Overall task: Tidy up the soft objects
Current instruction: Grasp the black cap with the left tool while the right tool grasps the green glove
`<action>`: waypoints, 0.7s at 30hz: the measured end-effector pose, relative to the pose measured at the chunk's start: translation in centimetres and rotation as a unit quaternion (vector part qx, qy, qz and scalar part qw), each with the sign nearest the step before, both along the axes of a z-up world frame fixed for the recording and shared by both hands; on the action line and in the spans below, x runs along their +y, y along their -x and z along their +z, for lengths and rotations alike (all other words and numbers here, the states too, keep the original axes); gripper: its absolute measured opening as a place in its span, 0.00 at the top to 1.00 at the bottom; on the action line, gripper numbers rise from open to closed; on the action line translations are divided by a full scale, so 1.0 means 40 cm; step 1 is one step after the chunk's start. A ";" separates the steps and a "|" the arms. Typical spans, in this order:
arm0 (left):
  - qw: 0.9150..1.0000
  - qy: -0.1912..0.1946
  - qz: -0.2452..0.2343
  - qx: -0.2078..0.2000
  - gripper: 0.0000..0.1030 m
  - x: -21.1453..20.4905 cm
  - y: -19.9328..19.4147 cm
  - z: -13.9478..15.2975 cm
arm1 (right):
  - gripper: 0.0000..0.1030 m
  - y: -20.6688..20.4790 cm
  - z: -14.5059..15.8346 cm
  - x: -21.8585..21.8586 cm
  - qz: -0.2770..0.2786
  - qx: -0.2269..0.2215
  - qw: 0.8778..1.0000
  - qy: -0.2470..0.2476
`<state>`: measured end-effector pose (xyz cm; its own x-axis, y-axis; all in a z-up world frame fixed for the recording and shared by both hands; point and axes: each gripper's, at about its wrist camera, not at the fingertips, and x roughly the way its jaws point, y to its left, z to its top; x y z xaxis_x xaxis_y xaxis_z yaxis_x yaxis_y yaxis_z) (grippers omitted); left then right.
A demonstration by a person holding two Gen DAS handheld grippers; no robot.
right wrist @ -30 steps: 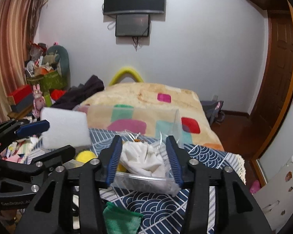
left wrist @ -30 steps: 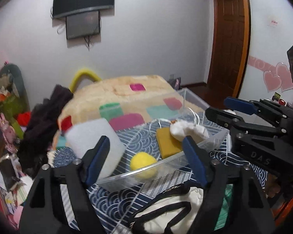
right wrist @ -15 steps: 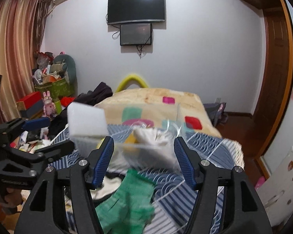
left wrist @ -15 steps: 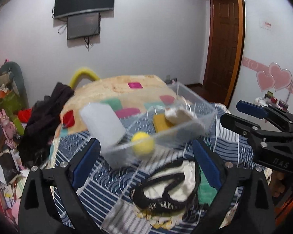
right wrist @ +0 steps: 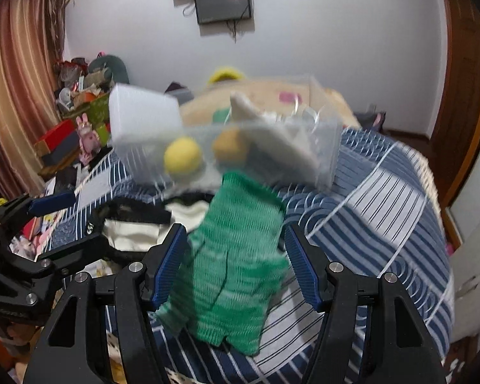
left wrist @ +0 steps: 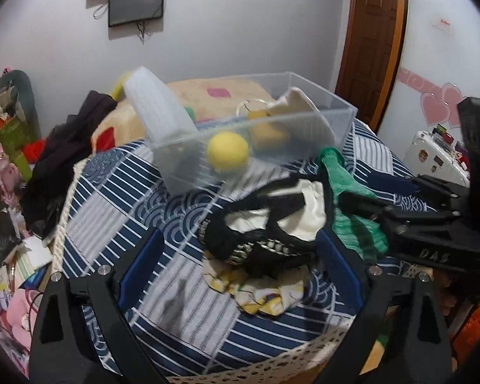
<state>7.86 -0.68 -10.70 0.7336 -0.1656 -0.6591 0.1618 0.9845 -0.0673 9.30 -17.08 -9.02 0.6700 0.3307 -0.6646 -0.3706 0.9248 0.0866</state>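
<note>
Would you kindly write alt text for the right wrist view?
Open right tongs straddle a green knitted cloth on a blue-and-white patterned bedspread. Behind it, a blurred clear plastic bin holds a yellow ball.

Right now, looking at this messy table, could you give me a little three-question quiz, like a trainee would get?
1. True or false: the yellow ball lies inside the clear bin.
2. Which soft thing sits between the open fingers of the right gripper? A) the green glove B) the white sponge C) a red towel
3. Fill in: the left gripper is open and holds ____.

Key: 1 true; 2 A; 3 nothing. The black-and-white cloth just lies on the table ahead of it.
</note>
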 end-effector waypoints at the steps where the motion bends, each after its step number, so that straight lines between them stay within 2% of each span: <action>1: 1.000 0.000 -0.008 0.004 0.06 -0.008 -0.001 -0.004 | 0.41 0.001 -0.010 0.001 0.006 0.007 1.000 0.000; 4: 1.000 -0.009 -0.023 0.010 0.06 -0.033 -0.004 -0.015 | 0.44 0.016 -0.029 -0.003 0.012 0.013 1.000 0.005; 8: 0.999 -0.015 -0.027 0.023 0.06 -0.047 -0.020 -0.040 | 0.69 0.022 -0.031 -0.010 0.021 0.016 1.000 -0.001; 10: 0.999 -0.010 -0.024 0.028 0.06 -0.048 -0.027 -0.049 | 0.76 0.027 -0.028 -0.014 0.022 0.013 1.000 0.001; 13: 0.999 0.007 -0.030 0.028 0.07 -0.048 -0.043 -0.049 | 0.77 0.034 -0.021 -0.024 0.020 0.005 1.000 0.002; 16: 1.000 0.011 -0.028 0.009 0.12 -0.048 -0.049 -0.038 | 0.78 0.043 -0.003 -0.042 0.010 -0.011 1.000 0.001; 21: 1.000 0.021 -0.023 0.000 0.31 -0.039 -0.065 -0.029 | 0.78 0.046 0.021 -0.078 -0.010 -0.025 1.000 -0.009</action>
